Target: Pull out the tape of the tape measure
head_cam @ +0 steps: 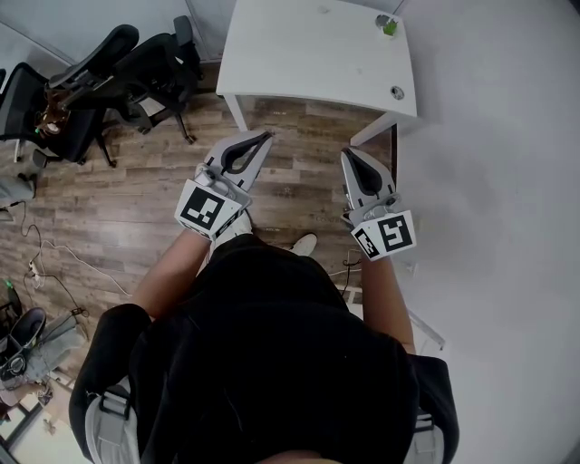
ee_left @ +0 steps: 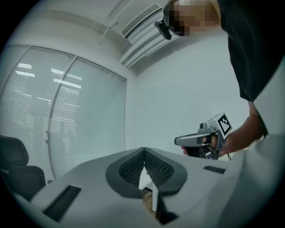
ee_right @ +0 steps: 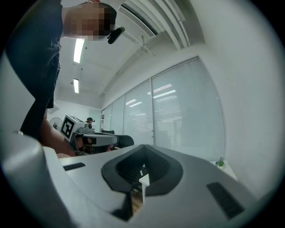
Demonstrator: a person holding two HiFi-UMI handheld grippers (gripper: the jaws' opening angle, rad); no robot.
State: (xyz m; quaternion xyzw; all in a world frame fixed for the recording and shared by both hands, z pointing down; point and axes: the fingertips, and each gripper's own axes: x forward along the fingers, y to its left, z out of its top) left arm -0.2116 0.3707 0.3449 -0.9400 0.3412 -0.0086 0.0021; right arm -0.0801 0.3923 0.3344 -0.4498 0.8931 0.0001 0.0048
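No tape measure shows plainly in any view. A small round grey object point(head_cam: 396, 91) lies near the right front corner of the white table point(head_cam: 308, 54); I cannot tell what it is. My left gripper point(head_cam: 267, 136) is shut and empty, held in the air over the wood floor short of the table's front edge. My right gripper point(head_cam: 345, 151) is shut and empty too, level with it on the right. In the left gripper view the left gripper point(ee_left: 144, 149) has its jaws meeting at the tips, with the right gripper point(ee_left: 196, 140) beyond. The right gripper point(ee_right: 143, 146) shows the same.
Black office chairs point(head_cam: 91, 82) stand at the far left. A small green plant point(head_cam: 388, 25) sits on the table's far right corner. A white wall point(head_cam: 507, 181) runs along the right. Cables point(head_cam: 63, 258) lie on the floor at the left.
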